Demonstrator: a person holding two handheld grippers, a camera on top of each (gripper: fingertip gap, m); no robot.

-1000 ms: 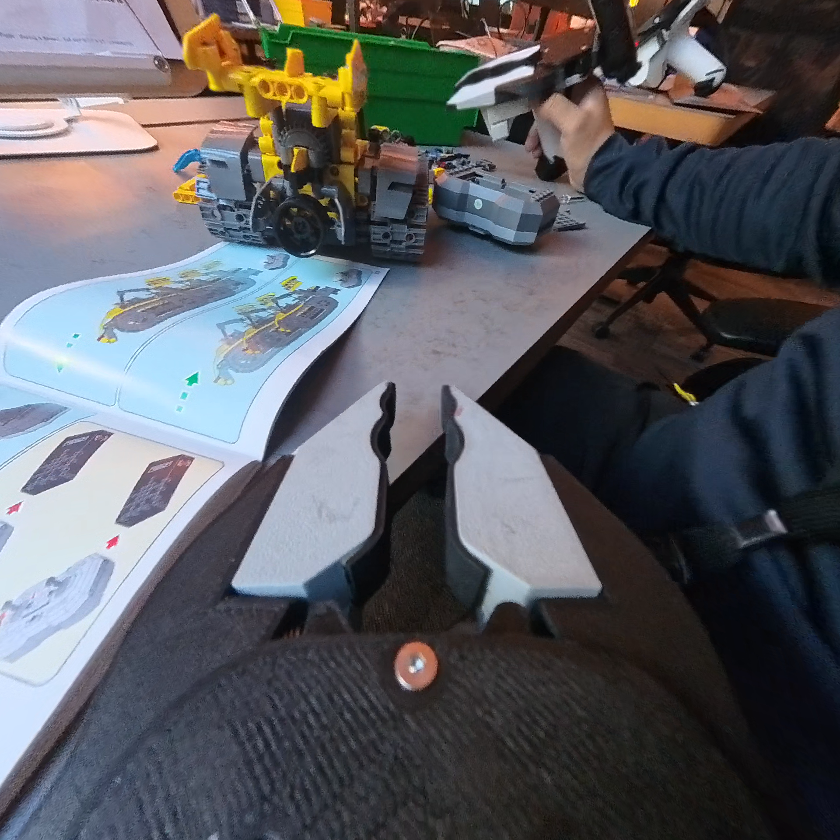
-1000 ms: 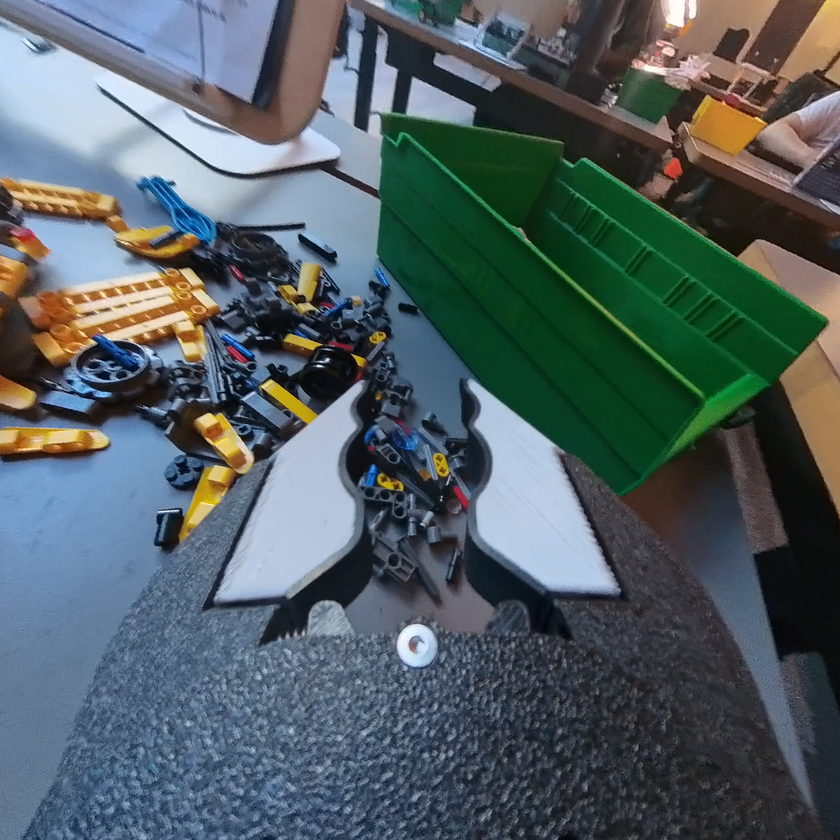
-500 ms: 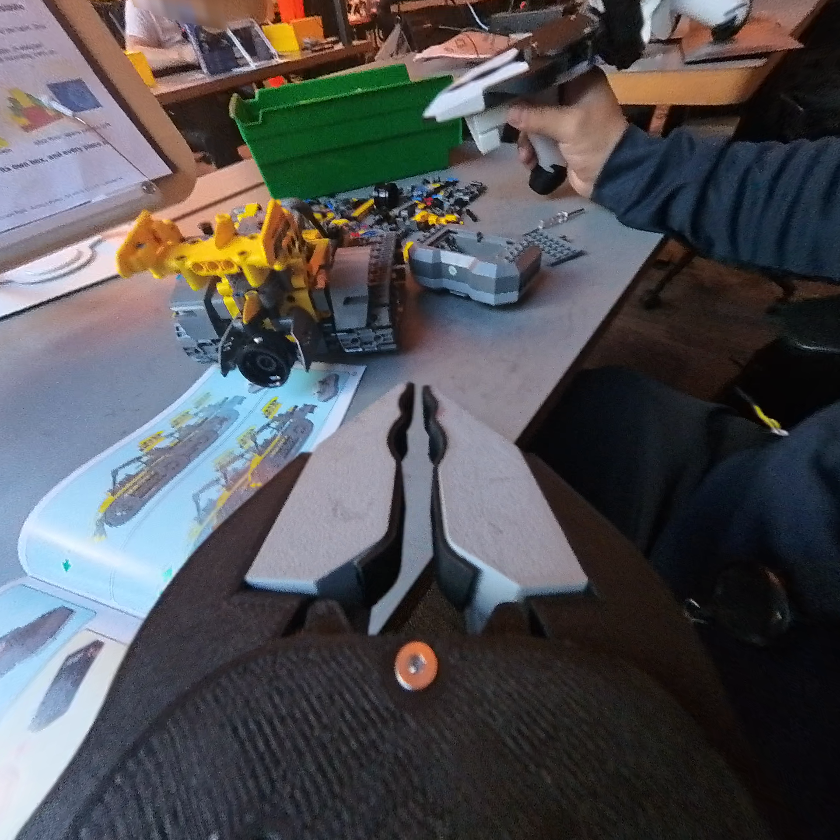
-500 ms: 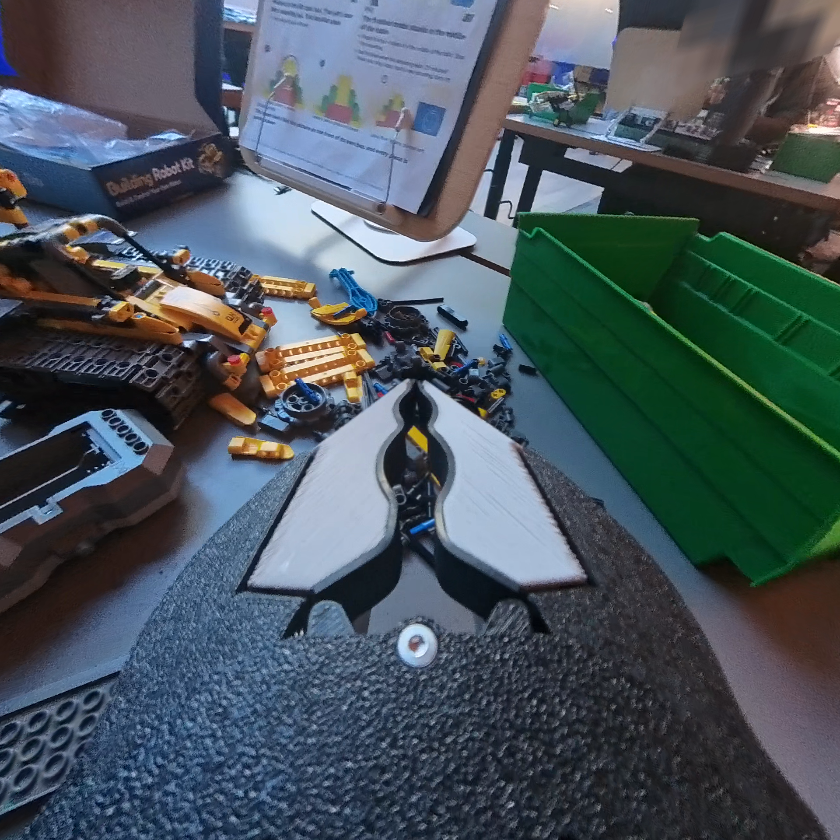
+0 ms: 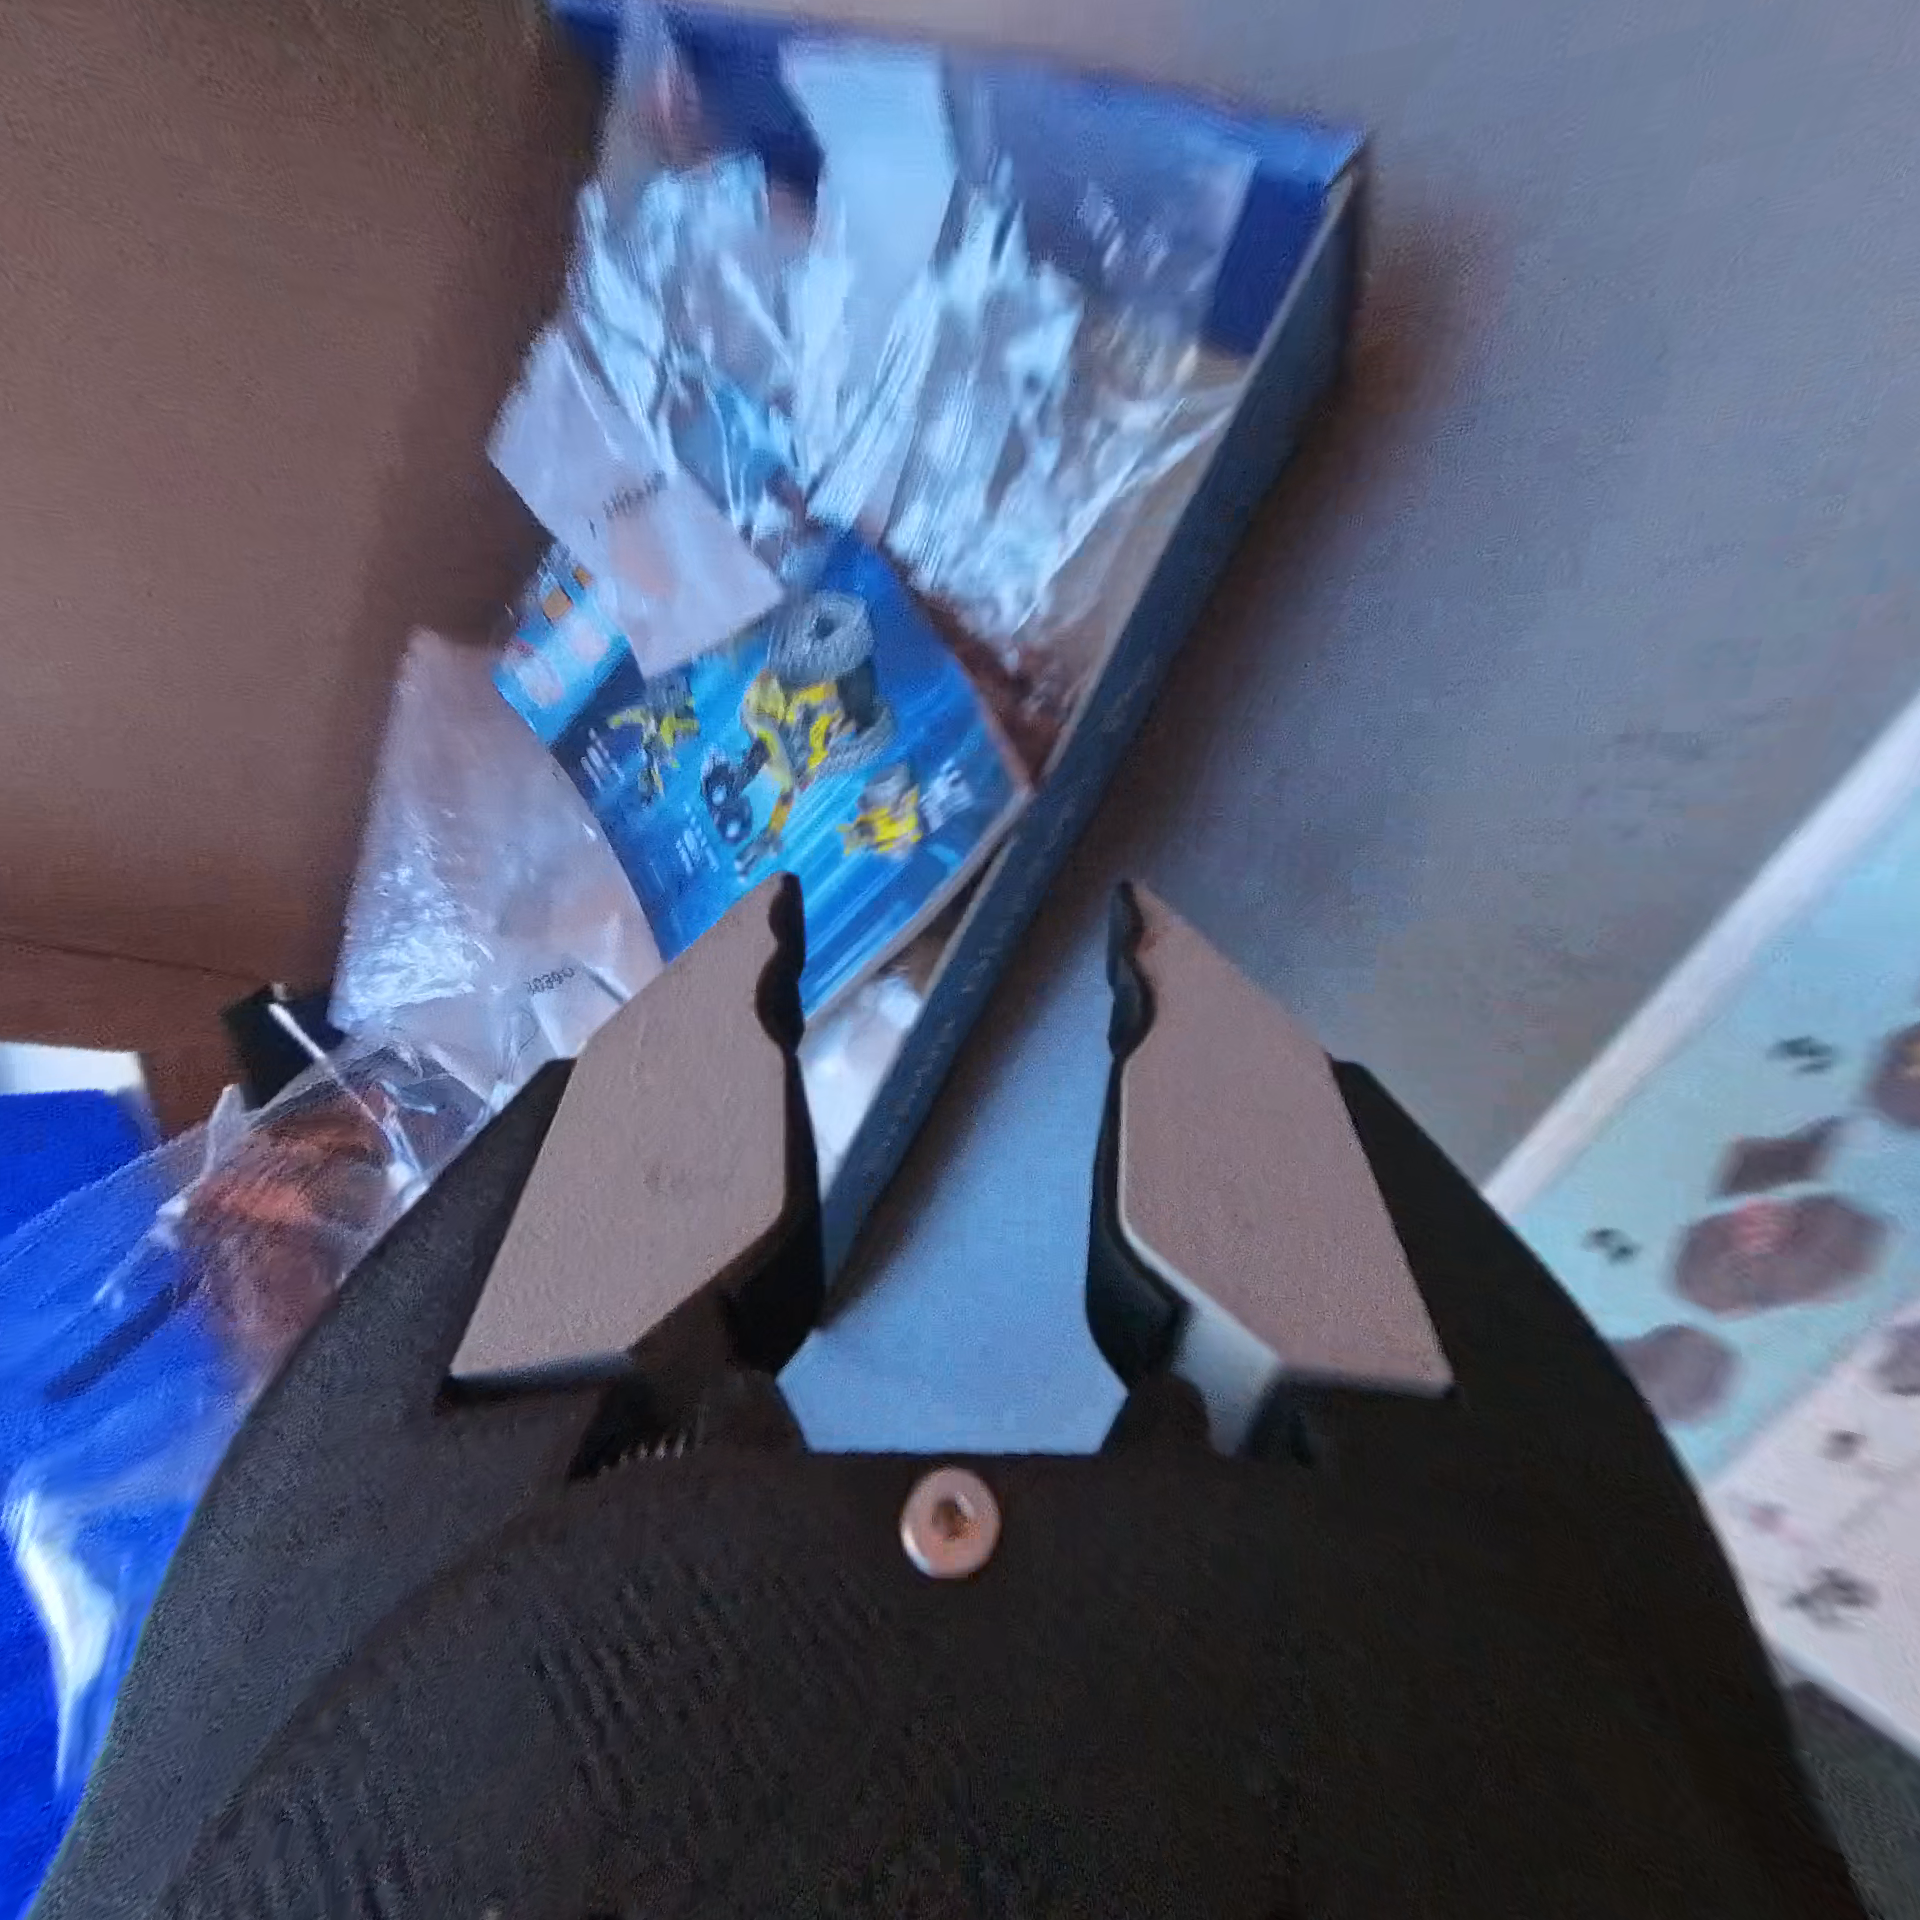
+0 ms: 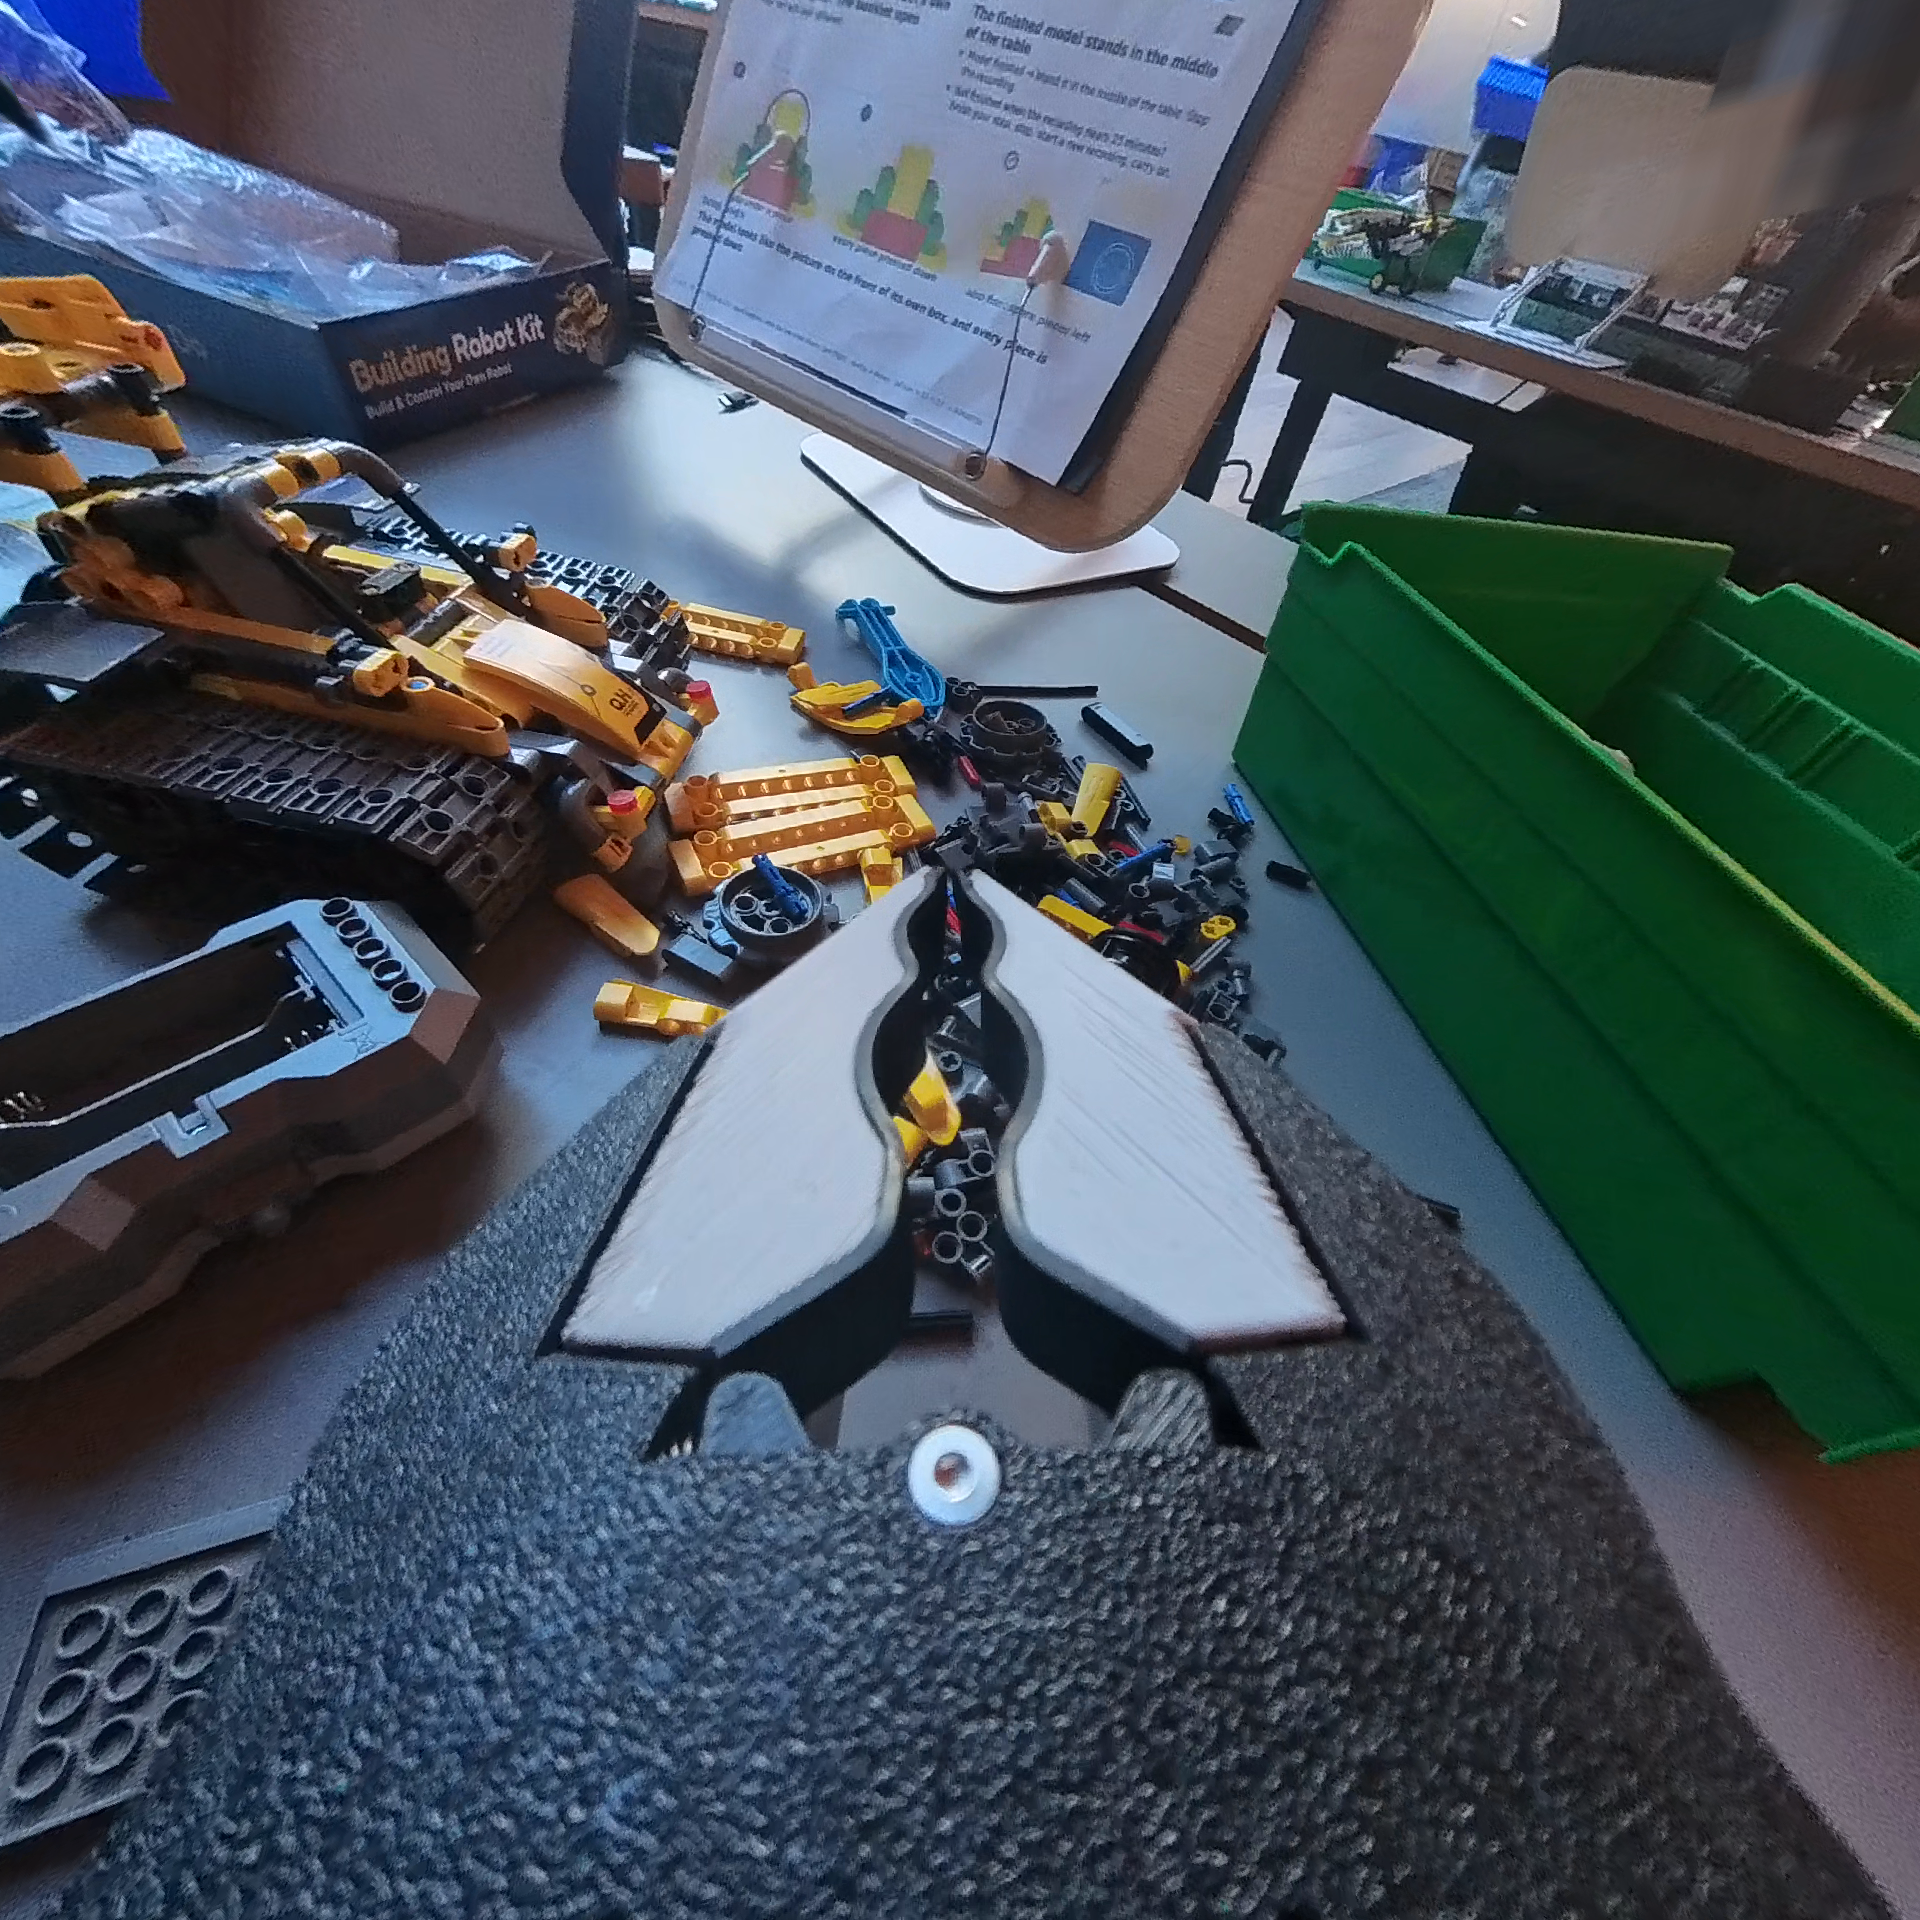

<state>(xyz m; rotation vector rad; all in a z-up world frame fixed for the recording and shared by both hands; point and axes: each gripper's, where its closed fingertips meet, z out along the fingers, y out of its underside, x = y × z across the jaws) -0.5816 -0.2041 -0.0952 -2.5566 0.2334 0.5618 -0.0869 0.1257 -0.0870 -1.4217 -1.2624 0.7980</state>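
Observation:
My left gripper [image 5: 956, 914] is open and empty. It hovers over the near edge of an open blue kit box [image 5: 1195, 644] that holds clear plastic bags [image 5: 935, 416] and a blue printed booklet [image 5: 790, 769]; this view is blurred. My right gripper [image 6: 956, 883] is shut with nothing between its tips. It hangs above a pile of small loose black, yellow and blue building parts [image 6: 1101, 862]. A yellow and black tracked model [image 6: 312, 665] stands left of the pile. A grey hollow housing block [image 6: 208, 1101] lies in front of it.
A green plastic bin [image 6: 1558, 914] lies tipped on the right of the table. A paper sheet on a wooden stand [image 6: 987, 208] is at the back. The blue box [image 6: 436, 353] is at back left. An open instruction booklet [image 5: 1714, 1195] lies right of the left gripper. A dark studded plate [image 6: 104, 1683] is at near left. Across from one pair of fingers to the other is roughly 60 centimetres.
My left gripper swung away from the model to over the blue box and opened wide. My right gripper closed its tips and drew back a little over the parts pile.

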